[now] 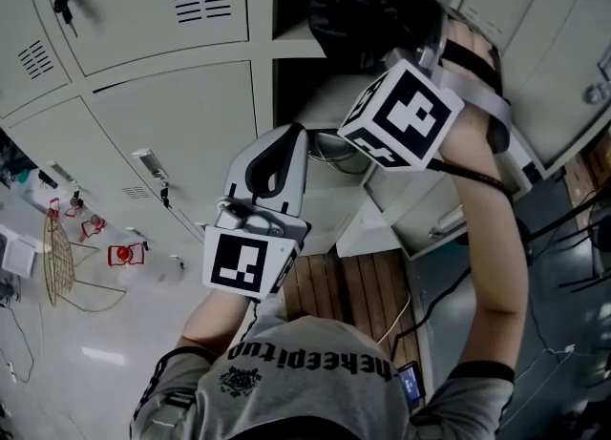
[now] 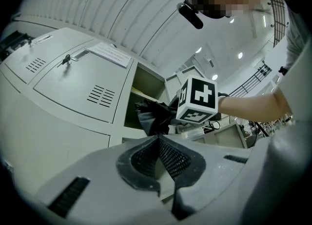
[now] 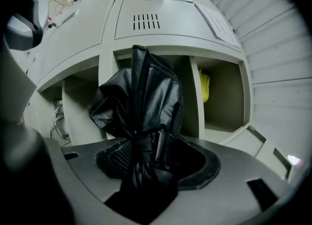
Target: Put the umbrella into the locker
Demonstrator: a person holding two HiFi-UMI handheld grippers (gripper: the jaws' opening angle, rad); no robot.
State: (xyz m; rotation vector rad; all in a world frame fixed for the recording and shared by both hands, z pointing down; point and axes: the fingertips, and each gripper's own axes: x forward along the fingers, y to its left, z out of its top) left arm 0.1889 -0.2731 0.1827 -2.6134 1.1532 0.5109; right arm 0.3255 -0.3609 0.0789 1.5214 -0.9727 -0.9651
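Note:
A black folded umbrella (image 3: 141, 102) stands up from between the jaws of my right gripper (image 3: 151, 155), which is shut on its lower part. Its canopy end points at an open locker compartment (image 3: 187, 97) straight ahead. In the head view the umbrella (image 1: 348, 4) is at the dark locker opening (image 1: 291, 9), with the right gripper's marker cube (image 1: 406, 114) just below it. My left gripper (image 1: 291, 142) is lower and to the left, apart from the umbrella. Its pads (image 2: 168, 158) meet with nothing between them. From the left gripper view the umbrella (image 2: 151, 116) hangs at the opening.
The locker's open door (image 1: 535, 37) stands at the right. Closed locker doors with a key (image 1: 62, 4) fill the left. A yellow item (image 3: 204, 85) sits in the neighbouring compartment, and cables (image 1: 334, 152) lie in the one below. A wire rack (image 1: 59, 257) is at far left.

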